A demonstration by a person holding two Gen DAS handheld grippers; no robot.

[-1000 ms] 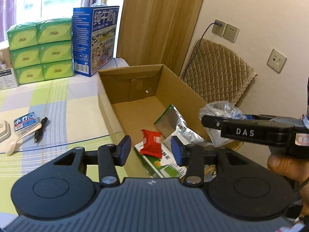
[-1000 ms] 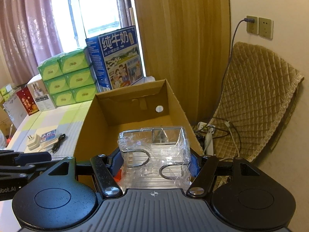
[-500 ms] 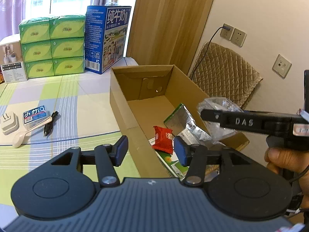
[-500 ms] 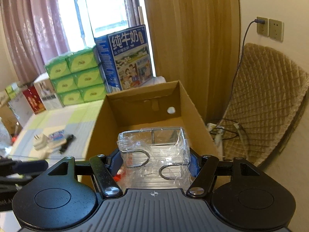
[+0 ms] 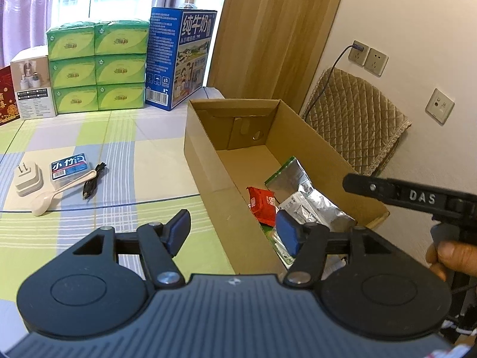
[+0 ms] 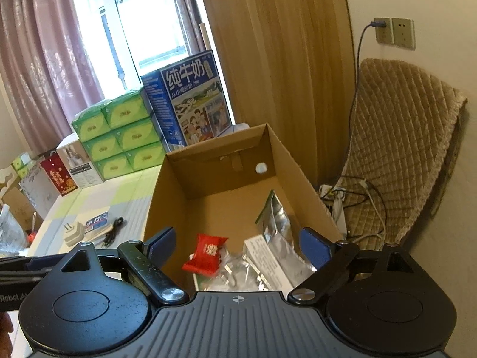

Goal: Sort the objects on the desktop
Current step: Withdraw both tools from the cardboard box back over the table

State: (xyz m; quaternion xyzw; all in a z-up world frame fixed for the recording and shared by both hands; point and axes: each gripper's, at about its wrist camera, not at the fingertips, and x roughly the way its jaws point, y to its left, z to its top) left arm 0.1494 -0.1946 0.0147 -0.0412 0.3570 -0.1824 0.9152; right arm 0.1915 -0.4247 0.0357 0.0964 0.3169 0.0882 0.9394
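both hand-held grippers are empty with jaws wide: the right hand-held gripper [image 6: 237,246] hangs over the cardboard box [image 6: 286,161], the left hand-held gripper [image 5: 232,231] at its near left wall. the clear plastic container [image 6: 235,268] lies in the box beside the red packet [image 6: 205,253] and foil pouch [image 6: 275,223]. charger plug [image 5: 26,177], spoon [image 5: 56,194] and black cable [image 5: 94,180] lie on the table [image 5: 134,149].

Daylight is pouring through a window [image 6: 143,21] flanked by mauve curtains [image 6: 47,59]; a wood-grain panel [image 5: 274,32] is standing beside a cream wall [image 5: 417,15] carrying sockets [image 5: 368,58], one with a cable plugged in; a quilted tan chair cover [image 6: 399,149] is draping below; a checked green cloth [image 5: 98,137] is covering the surface.
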